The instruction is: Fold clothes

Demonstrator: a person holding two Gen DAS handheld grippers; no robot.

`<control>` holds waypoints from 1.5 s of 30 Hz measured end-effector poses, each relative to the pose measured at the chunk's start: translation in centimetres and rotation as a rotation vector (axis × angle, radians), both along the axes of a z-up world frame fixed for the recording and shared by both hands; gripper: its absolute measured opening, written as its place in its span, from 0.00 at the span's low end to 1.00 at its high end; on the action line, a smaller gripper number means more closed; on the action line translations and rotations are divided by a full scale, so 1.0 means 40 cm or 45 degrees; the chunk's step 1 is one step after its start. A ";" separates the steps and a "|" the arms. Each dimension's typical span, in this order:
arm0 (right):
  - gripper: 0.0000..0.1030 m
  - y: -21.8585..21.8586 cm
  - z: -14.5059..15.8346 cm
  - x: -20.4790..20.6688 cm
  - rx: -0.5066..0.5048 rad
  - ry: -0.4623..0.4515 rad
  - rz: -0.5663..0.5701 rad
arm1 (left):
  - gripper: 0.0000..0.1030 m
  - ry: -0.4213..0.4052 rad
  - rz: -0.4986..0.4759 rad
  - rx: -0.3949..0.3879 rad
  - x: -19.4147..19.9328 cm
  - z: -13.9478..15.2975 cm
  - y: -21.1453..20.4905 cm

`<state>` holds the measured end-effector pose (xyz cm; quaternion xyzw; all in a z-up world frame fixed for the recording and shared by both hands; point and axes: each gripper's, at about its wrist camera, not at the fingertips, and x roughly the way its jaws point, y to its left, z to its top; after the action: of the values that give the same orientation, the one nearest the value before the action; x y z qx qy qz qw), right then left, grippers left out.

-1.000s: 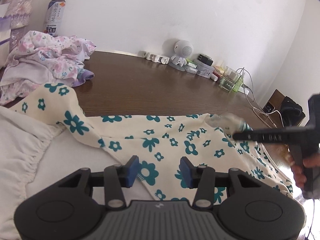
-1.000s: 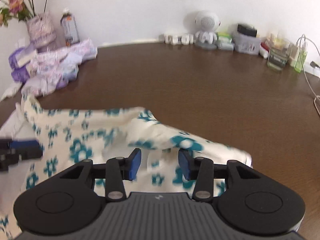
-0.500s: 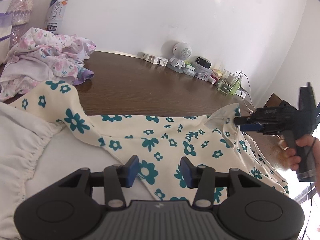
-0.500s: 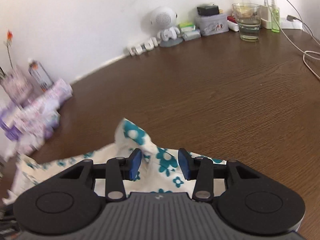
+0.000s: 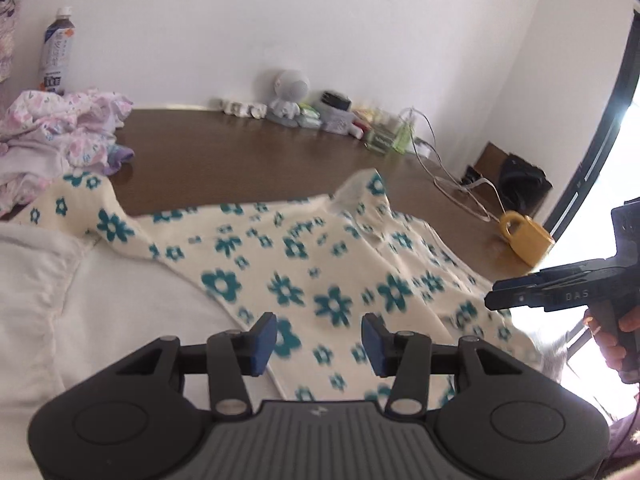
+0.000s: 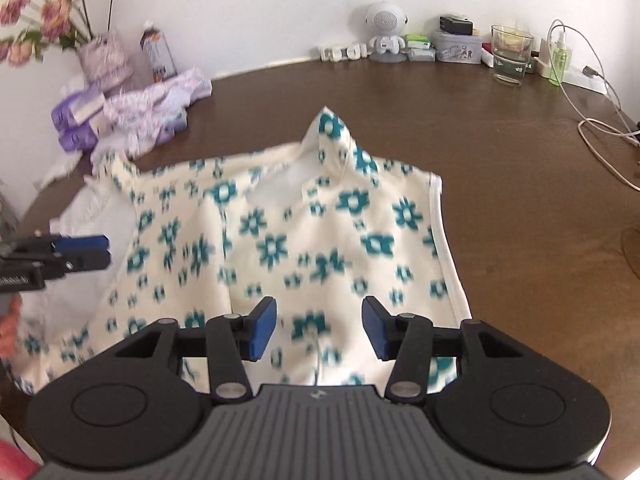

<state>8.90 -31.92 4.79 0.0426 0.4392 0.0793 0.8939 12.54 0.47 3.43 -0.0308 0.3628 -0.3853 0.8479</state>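
Lying spread across the near edge of the brown worktop (image 6: 500, 184): a cream garment with teal flowers (image 6: 288, 240), one fold peaking up at its far side, overlapping a white cloth (image 5: 80, 300) toward the left edge. Hovering just above it, left gripper (image 5: 319, 338) and right gripper (image 6: 319, 330), both with fingers apart, gripping nothing. Piling up at the far left corner, a heap of pink floral clothes (image 5: 60, 128).

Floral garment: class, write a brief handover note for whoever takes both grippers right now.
Left gripper: open, empty, above the floral garment.
Right gripper: open, empty, above the garment's near edge.
Garment lies spread on the brown table, partly over a white cloth; one corner sticks up.
Done: laid out, no tidy fold visible.
Left: flatten the corner, fold. The pink clothes pile waits behind.
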 end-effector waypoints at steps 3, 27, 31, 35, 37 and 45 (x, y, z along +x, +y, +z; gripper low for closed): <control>0.47 0.025 -0.027 -0.036 -0.090 -0.003 0.003 | 0.45 0.020 -0.023 0.025 -0.049 -0.015 0.004; 0.43 0.146 -0.077 0.030 -0.450 -0.143 0.200 | 0.44 -0.140 -0.010 0.185 -0.196 -0.051 0.003; 0.04 0.120 -0.090 0.052 -0.415 -0.115 0.135 | 0.44 -0.175 -0.003 0.197 -0.208 -0.065 0.008; 0.05 0.054 -0.083 0.048 -0.398 -0.126 0.012 | 0.44 -0.189 0.003 0.194 -0.212 -0.068 0.009; 0.13 0.033 -0.079 0.047 -0.315 -0.097 0.008 | 0.45 -0.197 0.003 0.199 -0.213 -0.068 0.008; 0.46 -0.009 -0.022 0.096 -0.117 -0.175 -0.029 | 0.45 -0.137 0.022 0.081 -0.187 -0.037 0.025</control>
<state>12.75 -32.28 3.90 0.0009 0.3793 0.0517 0.9238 5.04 1.45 1.95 0.0139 0.3287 -0.3673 0.8700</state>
